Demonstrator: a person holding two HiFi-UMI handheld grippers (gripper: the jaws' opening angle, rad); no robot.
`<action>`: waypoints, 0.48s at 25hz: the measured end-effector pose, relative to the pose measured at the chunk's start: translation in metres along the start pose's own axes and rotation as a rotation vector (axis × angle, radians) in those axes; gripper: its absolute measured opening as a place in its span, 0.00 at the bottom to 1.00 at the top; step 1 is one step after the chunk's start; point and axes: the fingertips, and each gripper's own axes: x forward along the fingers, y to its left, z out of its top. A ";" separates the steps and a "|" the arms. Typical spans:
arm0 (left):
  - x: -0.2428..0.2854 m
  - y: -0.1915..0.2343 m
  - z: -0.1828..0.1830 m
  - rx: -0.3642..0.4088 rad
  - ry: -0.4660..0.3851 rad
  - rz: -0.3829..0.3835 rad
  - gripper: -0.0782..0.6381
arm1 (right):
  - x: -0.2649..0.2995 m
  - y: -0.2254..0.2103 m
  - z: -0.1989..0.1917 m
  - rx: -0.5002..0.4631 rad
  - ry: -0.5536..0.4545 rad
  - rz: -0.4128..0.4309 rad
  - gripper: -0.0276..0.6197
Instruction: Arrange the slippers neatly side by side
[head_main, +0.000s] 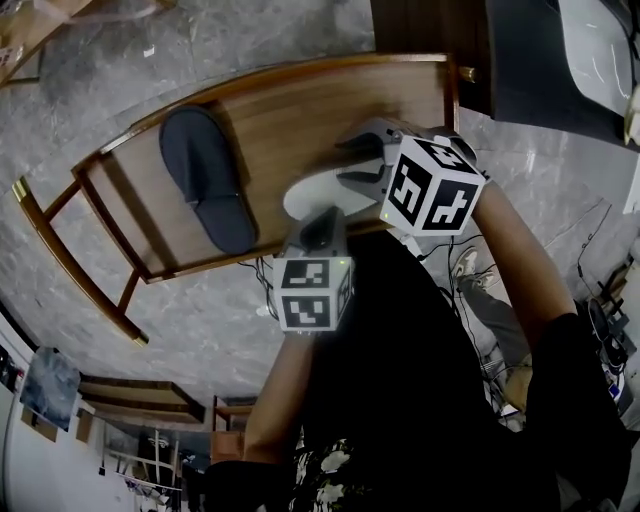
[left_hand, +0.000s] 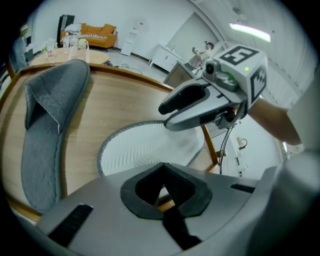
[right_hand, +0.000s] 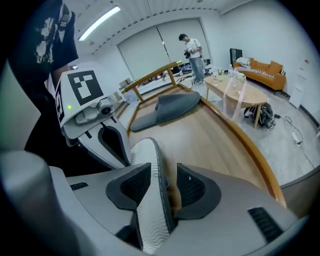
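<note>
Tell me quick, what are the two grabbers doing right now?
Left gripper: shut, nothing between its jaws.
Right gripper: open, with the white-soled slipper between its jaws, not clamped.

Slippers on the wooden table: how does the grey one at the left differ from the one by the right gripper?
The grey slipper lies sole down, showing its fabric upper; the other slipper shows its white ribbed sole. The grey slipper lies free of both grippers; the other slipper sits between the open jaws of the right gripper. Both are on the wooden table.
</note>
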 end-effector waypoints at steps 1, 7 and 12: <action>0.000 0.001 0.001 -0.009 -0.005 -0.005 0.11 | 0.003 0.003 -0.001 0.004 0.017 0.028 0.28; 0.001 0.000 0.002 -0.021 -0.022 0.000 0.11 | 0.010 0.016 -0.007 0.016 0.063 0.107 0.25; -0.008 0.008 0.009 -0.030 -0.049 0.006 0.11 | -0.002 0.019 -0.003 0.085 0.039 0.147 0.15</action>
